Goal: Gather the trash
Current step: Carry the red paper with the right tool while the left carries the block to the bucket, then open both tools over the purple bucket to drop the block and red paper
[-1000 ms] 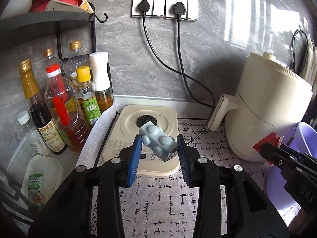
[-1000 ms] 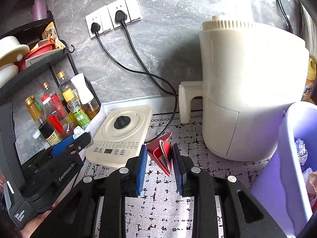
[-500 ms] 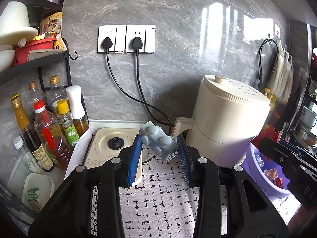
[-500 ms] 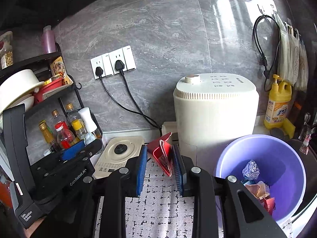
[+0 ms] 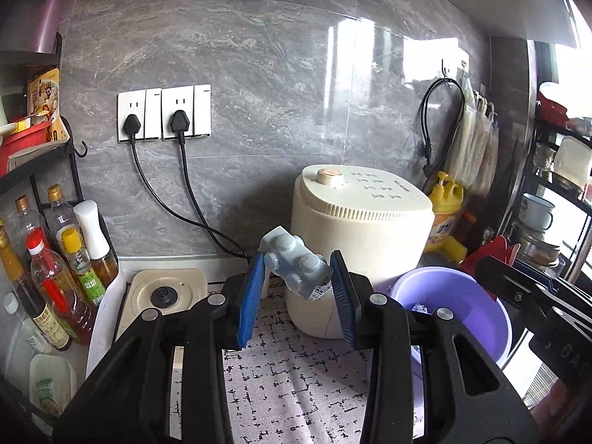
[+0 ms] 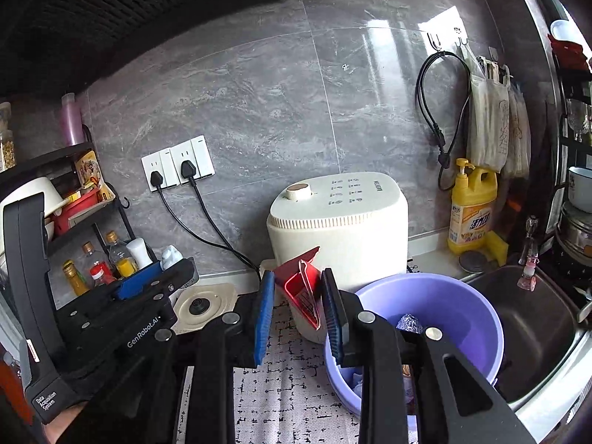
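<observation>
Both pieces of trash are in hand and up off the table, so the step is the carry to the bin; the drop looks to be next.

The left hand-held gripper [image 5: 298, 290] is closed partway, its blue pads pinching a grey-blue toy brick [image 5: 294, 266] that sits tilted between them, its studs facing the camera. Seen from this gripper, the purple bucket [image 5: 481, 296] lies at about 3 o'clock, low and to the right, partly behind the cream cooker [image 5: 362, 236] that stands at 1 o'clock just past the brick.

The right hand-held gripper [image 6: 298, 296] is closed narrower, clamping a folded red wrapper [image 6: 301, 281] that stands up between the pads. From here the purple bucket [image 6: 477, 318] is at 3 o'clock, just beside the right finger, with crumpled foil [image 6: 409, 323] and other scraps already inside. The cream cooker [image 6: 344, 236] rises straight ahead at 12 o'clock, and a steel sink [image 6: 532, 325] sits beyond the bucket at 3 o'clock.

In my judgement, the next move calls for swinging each gripper rightward until its load hangs over the bucket mouth, then opening the fingers. The right one has the shorter path. The left must clear the cooker and avoid the right gripper, which crosses its view at 3 o'clock. The light wrapper may cling to a pad.
</observation>
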The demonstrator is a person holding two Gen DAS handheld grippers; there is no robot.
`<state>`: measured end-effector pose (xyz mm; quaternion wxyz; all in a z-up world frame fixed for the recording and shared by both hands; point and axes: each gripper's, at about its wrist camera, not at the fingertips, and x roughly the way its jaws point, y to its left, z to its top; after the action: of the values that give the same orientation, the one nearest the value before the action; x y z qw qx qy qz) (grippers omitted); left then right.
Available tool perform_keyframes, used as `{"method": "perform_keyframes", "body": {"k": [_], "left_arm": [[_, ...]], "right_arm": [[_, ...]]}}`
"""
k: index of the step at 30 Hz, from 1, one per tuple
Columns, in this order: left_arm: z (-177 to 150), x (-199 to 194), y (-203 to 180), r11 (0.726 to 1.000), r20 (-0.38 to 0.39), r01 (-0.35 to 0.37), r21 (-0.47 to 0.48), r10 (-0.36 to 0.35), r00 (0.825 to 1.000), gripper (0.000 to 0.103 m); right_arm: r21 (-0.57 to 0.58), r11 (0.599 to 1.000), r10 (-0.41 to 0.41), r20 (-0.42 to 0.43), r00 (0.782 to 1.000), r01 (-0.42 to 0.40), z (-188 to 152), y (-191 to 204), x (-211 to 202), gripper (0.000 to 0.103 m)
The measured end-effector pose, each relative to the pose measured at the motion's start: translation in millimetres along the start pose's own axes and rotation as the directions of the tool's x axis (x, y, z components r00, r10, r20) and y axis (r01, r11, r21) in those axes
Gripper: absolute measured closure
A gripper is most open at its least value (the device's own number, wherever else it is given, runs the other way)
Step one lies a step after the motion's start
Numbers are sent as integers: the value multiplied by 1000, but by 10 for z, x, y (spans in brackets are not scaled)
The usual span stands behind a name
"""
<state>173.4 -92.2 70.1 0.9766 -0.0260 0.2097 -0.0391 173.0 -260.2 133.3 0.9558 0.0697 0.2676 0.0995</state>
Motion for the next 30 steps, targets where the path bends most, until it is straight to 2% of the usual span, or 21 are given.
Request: {"method": "perform_keyframes", "body": {"k": [6, 9, 10, 11, 12, 18, 27, 28, 29, 30], "left_arm": [[24, 95, -231, 998, -8, 58, 20, -58, 998, 67], [22, 169, -378, 996, -18, 90, 29, -89, 996, 67], [16, 198, -424, 994, -24, 102, 30, -101, 995, 67], [12, 223, -476, 993, -29, 113, 32, -112, 993, 67], [7, 247, -523, 992, -33, 122, 35, -121, 992, 67], [-37, 369, -808, 978, -61, 202, 48, -199, 978, 67], [-79, 504, -1247, 943, -107, 328, 60, -320, 941, 66], [-85, 519, -1286, 939, -115, 340, 59, -332, 936, 58], [-89, 527, -1313, 936, -119, 348, 56, -340, 933, 36], [-94, 515, -1325, 936, -107, 349, 54, -342, 934, 27]], "right_arm": [[31, 998, -55, 25, 998, 54, 31, -252, -122, 76], [38, 994, -104, 28, 994, 103, 48, -404, -140, 70], [38, 992, -124, 28, 992, 123, 49, -459, -152, 58], [49, 989, -141, 33, 990, 139, 50, -523, -172, 33], [63, 986, -157, 45, 987, 154, 48, -588, -206, 31], [103, 969, -229, 32, 973, 224, 5, -918, -345, 34], [142, 944, -304, 28, 952, 297, -65, -1256, -590, 34], [146, 942, -310, 28, 950, 303, -71, -1285, -613, 34], [149, 940, -314, 27, 949, 307, -76, -1311, -632, 34], [152, 938, -319, 27, 948, 311, -82, -1334, -650, 34]]}}
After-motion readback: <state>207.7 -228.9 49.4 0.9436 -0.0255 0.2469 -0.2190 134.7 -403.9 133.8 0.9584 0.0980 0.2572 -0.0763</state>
